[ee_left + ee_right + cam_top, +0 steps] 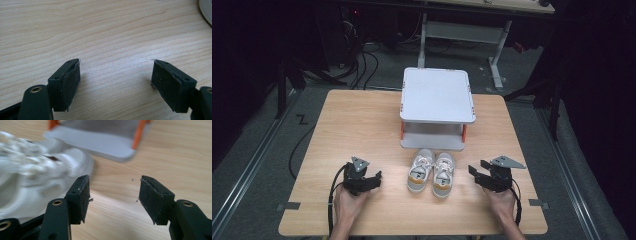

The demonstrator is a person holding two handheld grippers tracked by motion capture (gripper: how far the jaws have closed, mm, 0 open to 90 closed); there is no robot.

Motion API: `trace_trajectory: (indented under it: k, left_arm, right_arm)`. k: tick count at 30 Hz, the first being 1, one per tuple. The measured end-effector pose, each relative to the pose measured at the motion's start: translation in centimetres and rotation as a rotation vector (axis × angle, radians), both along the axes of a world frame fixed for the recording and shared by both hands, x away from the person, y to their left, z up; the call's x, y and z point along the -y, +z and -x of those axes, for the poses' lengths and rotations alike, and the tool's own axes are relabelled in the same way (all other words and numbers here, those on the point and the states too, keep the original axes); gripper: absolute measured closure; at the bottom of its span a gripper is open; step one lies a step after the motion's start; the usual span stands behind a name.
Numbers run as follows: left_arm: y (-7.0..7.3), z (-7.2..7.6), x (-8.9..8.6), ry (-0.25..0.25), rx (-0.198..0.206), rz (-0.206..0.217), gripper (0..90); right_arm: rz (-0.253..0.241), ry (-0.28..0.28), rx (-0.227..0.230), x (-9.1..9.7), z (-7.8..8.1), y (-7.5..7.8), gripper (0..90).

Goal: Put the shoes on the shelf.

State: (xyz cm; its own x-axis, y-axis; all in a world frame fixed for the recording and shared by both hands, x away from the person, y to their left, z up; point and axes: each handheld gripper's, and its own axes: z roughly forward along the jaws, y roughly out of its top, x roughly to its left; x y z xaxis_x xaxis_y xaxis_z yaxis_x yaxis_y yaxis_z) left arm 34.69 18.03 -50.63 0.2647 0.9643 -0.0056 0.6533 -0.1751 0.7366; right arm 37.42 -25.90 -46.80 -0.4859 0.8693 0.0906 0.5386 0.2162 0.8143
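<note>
In the high view, a pair of small white shoes (pixel 431 173) with tan patches at the heels sits in the lower middle of the frame on the wooden table (pixel 352 120), toes pointing up the frame toward a grey two-tier rack (pixel 437 95) with orange posts. The rack stands at the upper centre of the tabletop, its lower shelf just above the shoes' toes.

The left gripper (pixel 373 180) rests at the lower left of the frame, held in a hand (pixel 348 202), near the shoes but apart from them. The right gripper (pixel 476 175) sits at the lower right, held in the other hand (pixel 503 204), also apart from the pair. The shoes lie between the two.

In the left gripper view, the left gripper (pixel 115 75) has its jaws spread wide over bare wood, holding nothing.

In the right gripper view, the right gripper (pixel 113 195) likewise has its jaws spread with nothing between them; a blurred white shoe (pixel 37 175) fills the left of the frame beside the left jaw, and the rack's lower shelf (pixel 100 142) lies across the top.
</note>
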Motion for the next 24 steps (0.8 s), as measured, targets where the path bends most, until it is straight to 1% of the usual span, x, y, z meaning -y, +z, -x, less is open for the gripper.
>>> trace_trajectory:
  k: [2,5,6,8,9,10,11,14,15,18,20,22,24]
  left_arm:
    - [0.0,0.0,0.0,-0.011,0.001,-0.003,22.7]
    - [0.1,0.0,-0.1,-0.009,-0.001,0.004,25.8]
    - [0.2,0.0,-0.2,-0.008,-0.009,0.022,26.3]
    - [0.4,0.1,-0.4,-0.016,-0.011,0.04,27.6]
    - [0.6,0.2,-0.5,-0.024,-0.01,0.072,28.2]
    - [0.9,0.2,-0.6,-0.036,-0.016,0.108,29.2]
    - [1.2,0.3,-0.6,-0.042,-0.015,0.131,29.1]
    - [2.5,0.5,-0.2,-0.064,0.004,0.161,29.3]
    - [3.0,0.6,-0.1,-0.077,0.013,0.168,29.3]
    - [4.3,0.9,0.9,-0.111,0.032,0.159,29.0]
    - [5.3,1.2,1.8,-0.144,0.021,0.168,29.1]
    - [6.0,1.6,2.5,-0.176,0.023,0.176,29.0]
    - [6.7,2.0,3.6,-0.207,0.021,0.173,29.5]
  right_arm:
    - [0.018,-0.031,-0.013,0.8,-0.5,-0.8,41.9]
    - [0.053,-0.073,-0.017,1.6,-1.1,-1.6,42.1]
    - [0.065,-0.085,-0.014,1.8,-1.3,-1.8,42.1]
    - [0.081,-0.111,-0.03,2.3,-1.5,-2.3,42.0]
    - [0.084,-0.116,-0.037,2.5,-1.7,-2.4,42.1]
    - [0.096,-0.118,-0.044,2.6,-1.8,-2.6,43.0]
    - [0.114,-0.12,-0.049,2.8,-1.9,-2.7,44.0]
    - [0.117,-0.135,-0.06,3.2,-2.2,-3.0,44.1]
    - [0.118,-0.139,-0.064,3.3,-2.2,-3.1,43.9]
    - [0.135,-0.141,-0.075,3.3,-2.4,-3.3,43.5]
    - [0.141,-0.141,-0.072,3.3,-2.5,-3.3,42.6]
    - [0.133,-0.143,-0.077,3.4,-2.6,-3.3,41.6]
    - [0.121,-0.144,-0.079,3.6,-2.6,-3.3,41.0]
